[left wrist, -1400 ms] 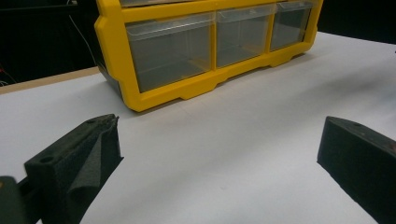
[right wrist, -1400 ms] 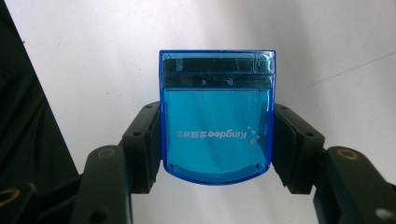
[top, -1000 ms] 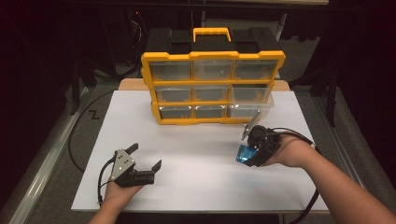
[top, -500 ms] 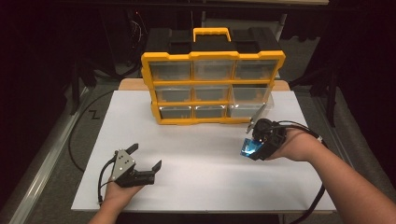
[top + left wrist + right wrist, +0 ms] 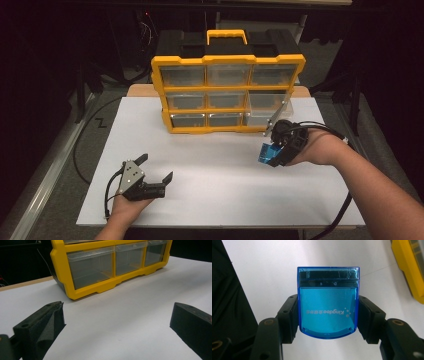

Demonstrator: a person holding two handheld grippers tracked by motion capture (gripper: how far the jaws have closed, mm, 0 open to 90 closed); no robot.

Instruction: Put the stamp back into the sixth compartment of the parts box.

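A yellow drawer organiser (image 5: 227, 92) with clear drawers stands at the back of the white table (image 5: 220, 175); its lower rows show in the left gripper view (image 5: 110, 267). One clear drawer (image 5: 267, 107) at the lower right is pulled out. My right gripper (image 5: 272, 150) hovers in front of that corner, shut on a translucent blue box (image 5: 269, 152). In the right gripper view the blue box (image 5: 328, 302) sits squarely between both pads, printed lettering facing me. My left gripper (image 5: 155, 167) rests open near the front left, its jaws (image 5: 115, 322) wide apart with bare table between them.
A black cable (image 5: 85, 145) runs off the table's left side along a grey rail. Dark surroundings lie beyond the table edges. A wooden board edge (image 5: 142, 90) peeks out behind the organiser's left.
My right gripper has lifted the blue box upward and slightly toward the organiser's right corner. The left gripper has stayed put.
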